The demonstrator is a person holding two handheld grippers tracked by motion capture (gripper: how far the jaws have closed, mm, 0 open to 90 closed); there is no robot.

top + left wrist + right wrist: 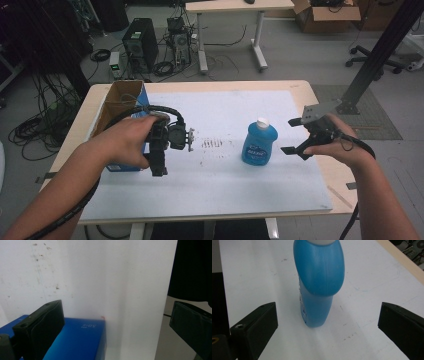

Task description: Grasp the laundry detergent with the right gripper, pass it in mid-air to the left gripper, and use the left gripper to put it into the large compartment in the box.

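Blue bottle [259, 144] upright | right claw [296, 136] wide open beside | left claw [112, 322] apparently open, empty

Left gripper [117, 327]: its two black jaws stand wide apart, holding nothing.
Blue box [80, 342]: lies low between the jaws, nearer the left-hand one.
White table cover [100, 277]: spreads beyond, with small brown specks.

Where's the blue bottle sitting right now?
In the high view the blue bottle stands upright on the white mat, right of centre, just left of the open right tool and apart from it.
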